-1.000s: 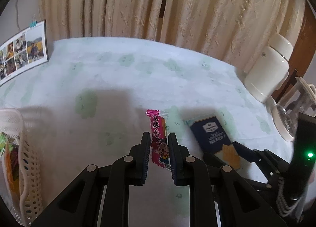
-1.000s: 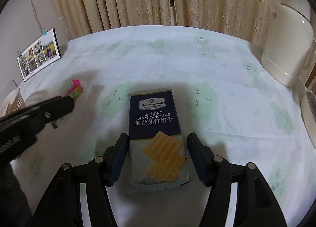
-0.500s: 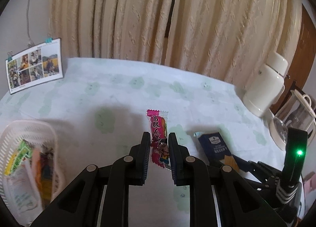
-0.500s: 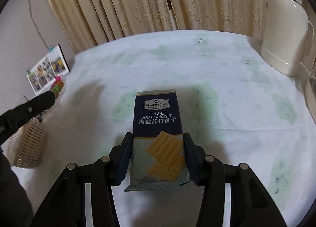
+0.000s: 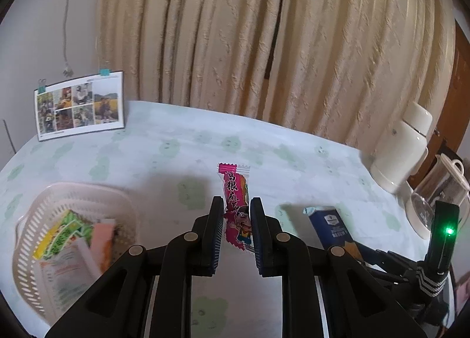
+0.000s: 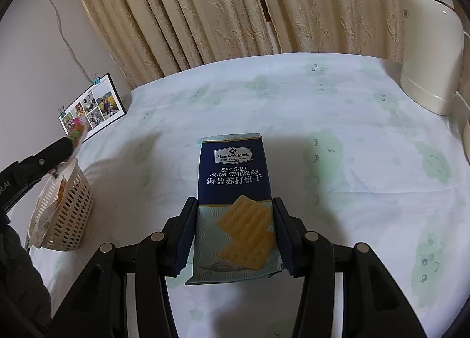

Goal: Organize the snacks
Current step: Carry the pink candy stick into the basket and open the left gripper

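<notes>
A pink snack packet [image 5: 236, 208] is clamped upright between the two fingers of the left gripper [image 5: 236, 214], held above the tablecloth [image 5: 182, 156] with its crimped top end pointing away. To the left of it and lower in the left wrist view, a white perforated basket [image 5: 38, 211] is seen on the table, with several snack wrappers [image 5: 73, 235] already lying inside. In the right wrist view the same basket [image 6: 70, 206] is found at the near left, and the left gripper's tip [image 6: 61, 147] with the pink packet [image 6: 77, 129] is seen above its rim.

A dark blue packet of sea salt soda crackers [image 6: 235, 197] is gripped at its near half by the right gripper [image 6: 235, 220], both fingers pressed against its long edges. Whether the packet is raised off the cloth or resting on it cannot be told for certain. In the left wrist view this packet [image 5: 329, 223] is seen to the right of the pink one, well apart from the basket.

A photo card [image 5: 79, 104] is propped at the far left, a cream jug [image 6: 429, 56] stands at the far right, and beige curtains [image 5: 264, 44] hang behind the table.
</notes>
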The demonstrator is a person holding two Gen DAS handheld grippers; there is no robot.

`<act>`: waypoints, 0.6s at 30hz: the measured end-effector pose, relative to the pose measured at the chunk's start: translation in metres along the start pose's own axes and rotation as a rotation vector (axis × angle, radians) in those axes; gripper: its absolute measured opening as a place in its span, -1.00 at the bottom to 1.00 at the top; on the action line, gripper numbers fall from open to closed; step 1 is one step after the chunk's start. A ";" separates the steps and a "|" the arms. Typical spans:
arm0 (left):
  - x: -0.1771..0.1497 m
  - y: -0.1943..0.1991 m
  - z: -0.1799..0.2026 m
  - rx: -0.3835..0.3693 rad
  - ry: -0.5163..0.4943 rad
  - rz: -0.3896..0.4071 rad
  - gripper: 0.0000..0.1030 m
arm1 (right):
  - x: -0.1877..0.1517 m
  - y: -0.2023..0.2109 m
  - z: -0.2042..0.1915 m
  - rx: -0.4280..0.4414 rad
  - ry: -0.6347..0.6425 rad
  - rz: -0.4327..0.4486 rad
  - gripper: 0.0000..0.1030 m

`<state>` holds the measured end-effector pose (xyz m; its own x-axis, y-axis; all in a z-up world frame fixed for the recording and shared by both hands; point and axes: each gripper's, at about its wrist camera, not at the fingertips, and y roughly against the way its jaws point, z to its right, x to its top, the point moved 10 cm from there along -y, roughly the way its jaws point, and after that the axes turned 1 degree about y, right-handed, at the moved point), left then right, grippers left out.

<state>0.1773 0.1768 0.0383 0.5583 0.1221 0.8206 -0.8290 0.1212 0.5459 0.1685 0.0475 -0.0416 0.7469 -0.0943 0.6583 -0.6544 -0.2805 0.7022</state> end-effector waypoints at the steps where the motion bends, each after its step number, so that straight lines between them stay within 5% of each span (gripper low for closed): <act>1: 0.000 0.003 -0.006 0.004 0.008 0.003 -0.63 | 0.000 0.000 0.000 0.000 0.001 -0.001 -0.09; 18: -0.009 0.032 -0.109 0.150 0.083 0.012 -0.62 | -0.008 -0.007 -0.001 -0.010 0.003 -0.019 -0.09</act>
<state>0.1487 0.2872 0.0298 0.5439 0.2043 0.8139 -0.8278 -0.0283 0.5603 0.1670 0.0513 -0.0514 0.7587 -0.0866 0.6457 -0.6415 -0.2722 0.7172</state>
